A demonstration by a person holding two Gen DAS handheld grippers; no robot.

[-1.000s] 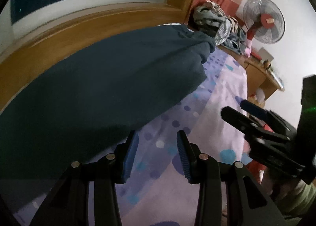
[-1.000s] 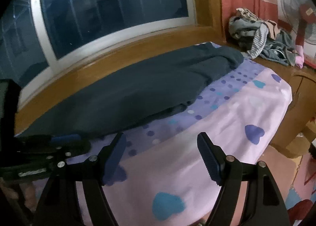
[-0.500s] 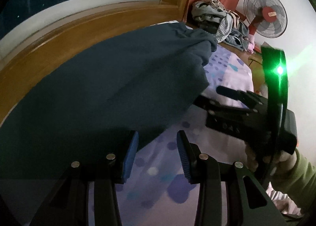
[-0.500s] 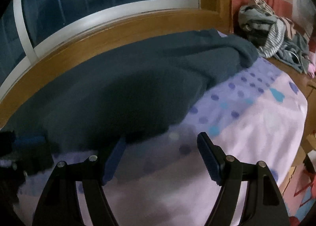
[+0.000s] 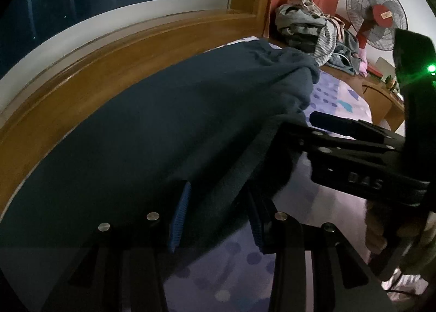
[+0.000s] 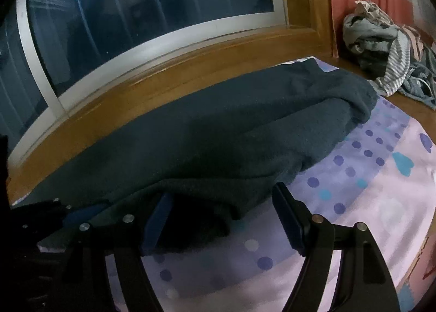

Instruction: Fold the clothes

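The letters "DAS" show on the black body of the right tool [image 5: 275, 148], seen from the left wrist. A dark blue garment [image 6: 218, 132] lies spread on a bed [image 6: 381, 203] with a dotted, heart-printed sheet, beside a wooden window ledge [image 6: 190, 66]. Both tools, the left tool [image 5: 215, 216] included, stand part open with the garment's near edge between their pads, unclamped. Heaped clothes [image 5: 308, 26] and a fan [image 5: 376, 15] stand beyond.

Dark garment [image 6: 218, 132] on dotted bedsheet [image 6: 354, 203]
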